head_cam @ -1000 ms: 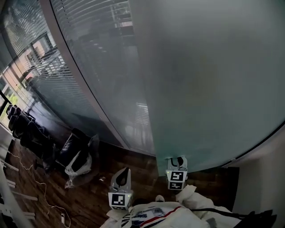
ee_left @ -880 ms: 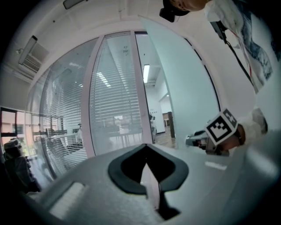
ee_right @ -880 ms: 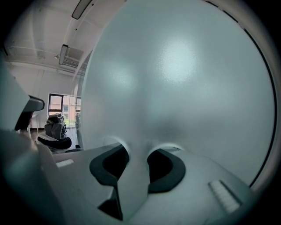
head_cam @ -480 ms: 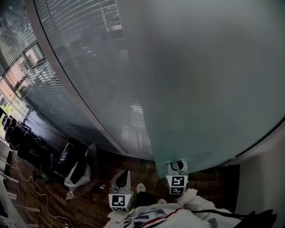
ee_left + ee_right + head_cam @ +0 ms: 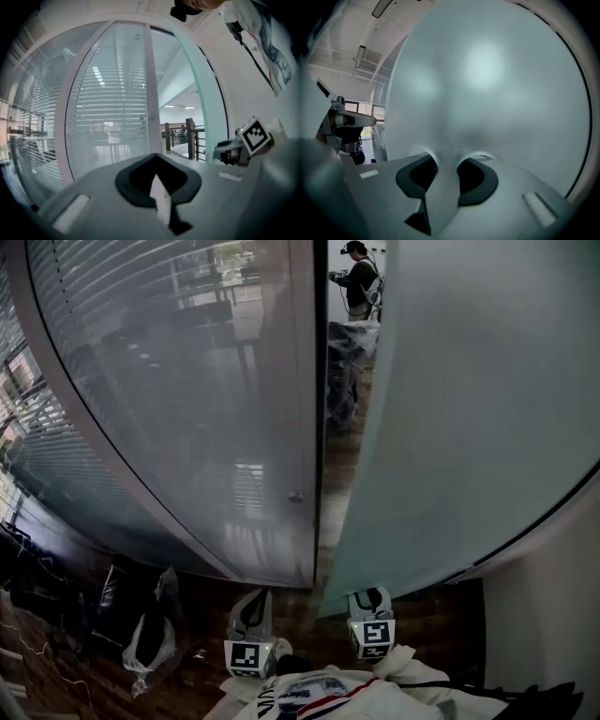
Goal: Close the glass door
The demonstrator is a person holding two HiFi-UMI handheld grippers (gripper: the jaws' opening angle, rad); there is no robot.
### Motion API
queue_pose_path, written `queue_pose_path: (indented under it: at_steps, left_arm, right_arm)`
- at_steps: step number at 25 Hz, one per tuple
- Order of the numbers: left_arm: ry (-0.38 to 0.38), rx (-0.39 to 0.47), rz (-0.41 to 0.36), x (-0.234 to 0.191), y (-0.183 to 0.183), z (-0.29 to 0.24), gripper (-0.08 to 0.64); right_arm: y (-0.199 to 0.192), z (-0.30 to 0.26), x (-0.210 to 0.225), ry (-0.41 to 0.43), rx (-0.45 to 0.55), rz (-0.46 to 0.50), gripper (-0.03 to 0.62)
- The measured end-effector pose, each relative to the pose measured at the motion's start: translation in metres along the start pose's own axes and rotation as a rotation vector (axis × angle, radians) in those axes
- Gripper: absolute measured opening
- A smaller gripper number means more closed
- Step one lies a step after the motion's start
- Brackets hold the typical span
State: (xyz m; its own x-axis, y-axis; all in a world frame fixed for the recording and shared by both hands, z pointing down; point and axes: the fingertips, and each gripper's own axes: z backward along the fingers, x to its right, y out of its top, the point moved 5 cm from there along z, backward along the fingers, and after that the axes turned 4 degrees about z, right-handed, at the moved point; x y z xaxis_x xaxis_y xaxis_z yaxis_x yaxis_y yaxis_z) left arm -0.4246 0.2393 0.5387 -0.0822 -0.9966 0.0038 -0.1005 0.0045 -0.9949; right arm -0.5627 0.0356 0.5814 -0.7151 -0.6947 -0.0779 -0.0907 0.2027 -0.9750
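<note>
Glass door (image 5: 469, 427) swung, gap (image 5: 339, 465) showing, top cropped

Head view steep dwn; L gripper view twd doorway (image 5: 178, 117); R gripper view close-up on glass door (image 5: 487, 93), shared.

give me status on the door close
left gripper shut, empty. right gripper clamped on the glass door edge, door ajar. person beyond the gap, well back.

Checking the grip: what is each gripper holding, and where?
The right gripper holds the glass door, apparently at its free edge; the left gripper is shut and holds nothing.
</note>
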Motion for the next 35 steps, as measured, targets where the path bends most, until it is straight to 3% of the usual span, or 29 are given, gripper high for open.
queue_pose_path:
  at_steps: [15,22,31,35]
  left_arm:
    - [-0.154,-0.005,0.02,-0.068,-0.007,-0.037,-0.002]
    - [-0.214,-0.018,0.035,-0.099,-0.018,-0.041,-0.001]
    - [-0.311,-0.008,0.033,-0.094,-0.022,-0.069,-0.002]
    - [-0.315,0.014,0.017,-0.091,-0.014,-0.083,0.0]
  right_arm:
    - [-0.004,-0.03,0.007,-0.072,0.066,-0.023,0.124]
    - [0.004,-0.051,0.015,-0.144,0.075,-0.04,0.124]
    - [0.006,-0.079,0.019,-0.167,0.057,-0.057,0.124]
    - [0.008,-0.088,0.024,-0.182,0.073,-0.054,0.124]
